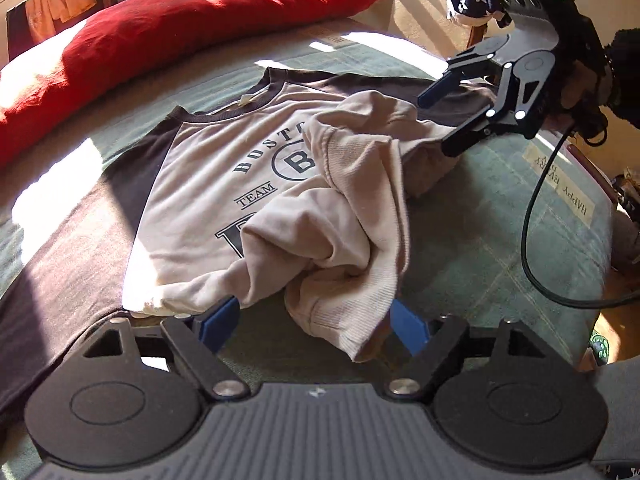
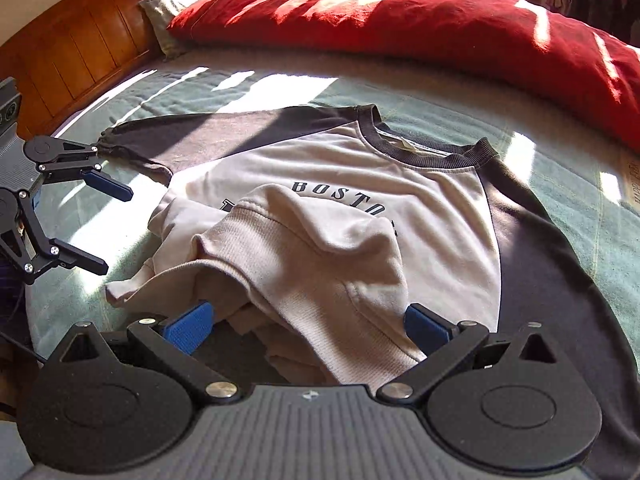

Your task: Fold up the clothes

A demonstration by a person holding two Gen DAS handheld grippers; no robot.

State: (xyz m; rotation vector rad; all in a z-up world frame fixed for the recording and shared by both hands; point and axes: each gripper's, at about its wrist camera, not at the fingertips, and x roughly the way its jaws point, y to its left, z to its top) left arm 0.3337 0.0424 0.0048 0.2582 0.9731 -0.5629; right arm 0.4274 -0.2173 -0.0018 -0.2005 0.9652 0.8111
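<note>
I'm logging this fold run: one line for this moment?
sweatshirt: hem bunched over chest | left gripper: open, empty | right gripper: open, empty | bed

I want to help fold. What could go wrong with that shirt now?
1. The bottom of the shirt is flopped up in a crumpled heap over the BOSTON print, not flat. Pressing it down like that would probably lock in wrinkles.
2. Both grippers look open, with the heap's edge between the right gripper fingers, so a grab might pinch several layers at once.
3. The dark sleeves lie spread out; they may drag crooked if the body is pulled.
</note>
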